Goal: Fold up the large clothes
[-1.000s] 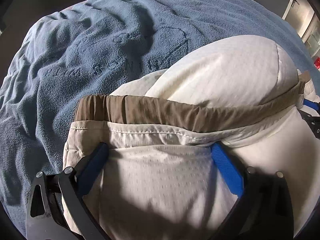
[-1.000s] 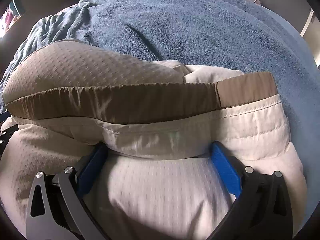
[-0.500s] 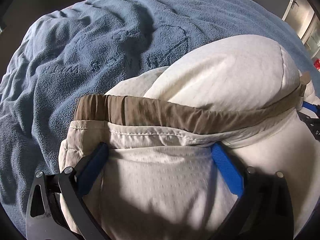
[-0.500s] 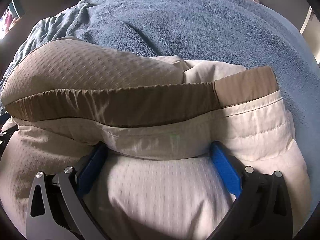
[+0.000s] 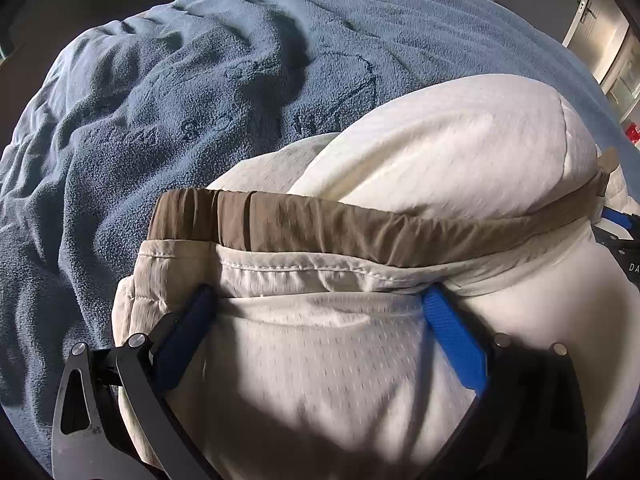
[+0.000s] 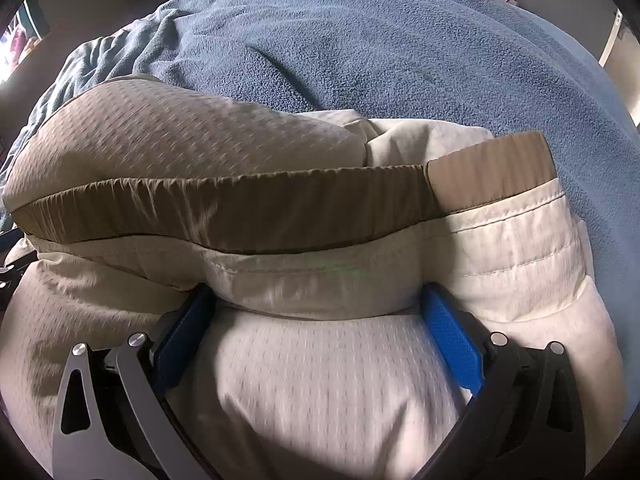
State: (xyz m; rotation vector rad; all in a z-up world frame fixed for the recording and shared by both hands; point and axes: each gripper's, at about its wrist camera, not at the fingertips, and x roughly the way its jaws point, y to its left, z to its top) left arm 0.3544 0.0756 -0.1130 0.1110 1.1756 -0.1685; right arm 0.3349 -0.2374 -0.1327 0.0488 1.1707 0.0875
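Note:
A cream padded garment (image 5: pixel 440 152) with a brown elastic band (image 5: pixel 360 232) lies bunched on a blue fleece blanket (image 5: pixel 160 120). My left gripper (image 5: pixel 316 300) is open, its blue fingers (image 5: pixel 180 340) wide apart, and the garment bulges between them; the stitched hem hides the fingertips. In the right wrist view the same garment (image 6: pixel 180 136) and band (image 6: pixel 240 208) fill the frame. My right gripper (image 6: pixel 316 300) is open just as wide, with cloth between its blue fingers (image 6: pixel 452 340). A blue part of the right gripper (image 5: pixel 618 220) shows at the garment's right end.
The blue blanket (image 6: pixel 400 60) stretches beyond the garment, rumpled into folds on the left (image 5: pixel 100 160) and smoother on the right. A pale door or cabinet (image 5: pixel 600 20) stands at the far right edge of the room.
The garment has drifted slightly in both views, its bulge swelling a little higher. Both grippers keep the same wide finger spread.

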